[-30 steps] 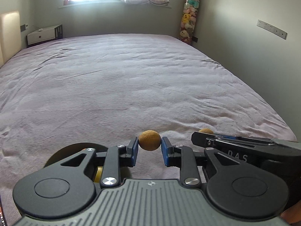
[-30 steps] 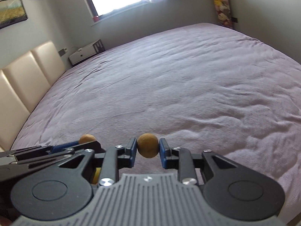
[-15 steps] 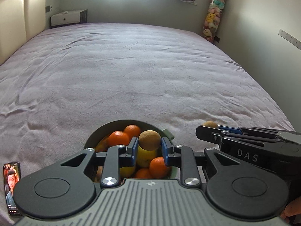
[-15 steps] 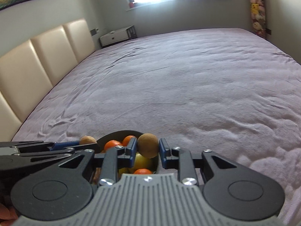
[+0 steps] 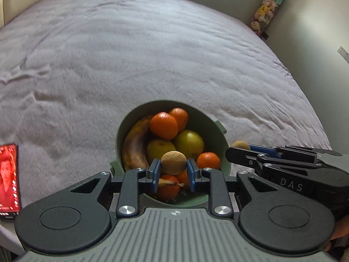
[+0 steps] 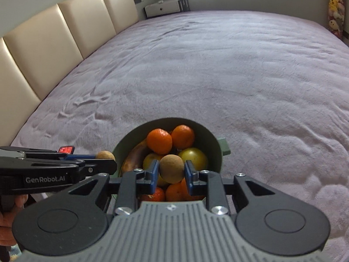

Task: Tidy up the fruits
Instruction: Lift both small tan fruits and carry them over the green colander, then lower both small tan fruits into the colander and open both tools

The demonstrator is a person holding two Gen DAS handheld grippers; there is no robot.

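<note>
A green bowl (image 5: 214, 128) (image 6: 212, 144) rests on the bed, holding several oranges (image 5: 163, 125), a browned banana (image 5: 135, 144) and yellow-green fruits (image 5: 188, 140). My left gripper (image 5: 173, 170) is shut on a small round brown fruit (image 5: 173, 162) just above the bowl's near side. My right gripper (image 6: 171, 171) is shut on a second brown fruit (image 6: 171, 168), also over the bowl. Each gripper shows in the other's view: the right one (image 5: 237, 148) beside the bowl's right rim, the left one (image 6: 104, 159) at its left rim.
The lilac bedsheet (image 5: 152, 54) spreads wide beyond the bowl. A phone with a lit red screen (image 5: 8, 176) lies at the left. Cream headboard panels (image 6: 43, 43) run along the left, a white nightstand (image 6: 165, 8) stands far back, and plush toys (image 5: 268, 8) hang in the corner.
Both grippers tilted down and came in over the bowl, which was barely visible a second ago. Each still holds its brown fruit. The phone came into view.
</note>
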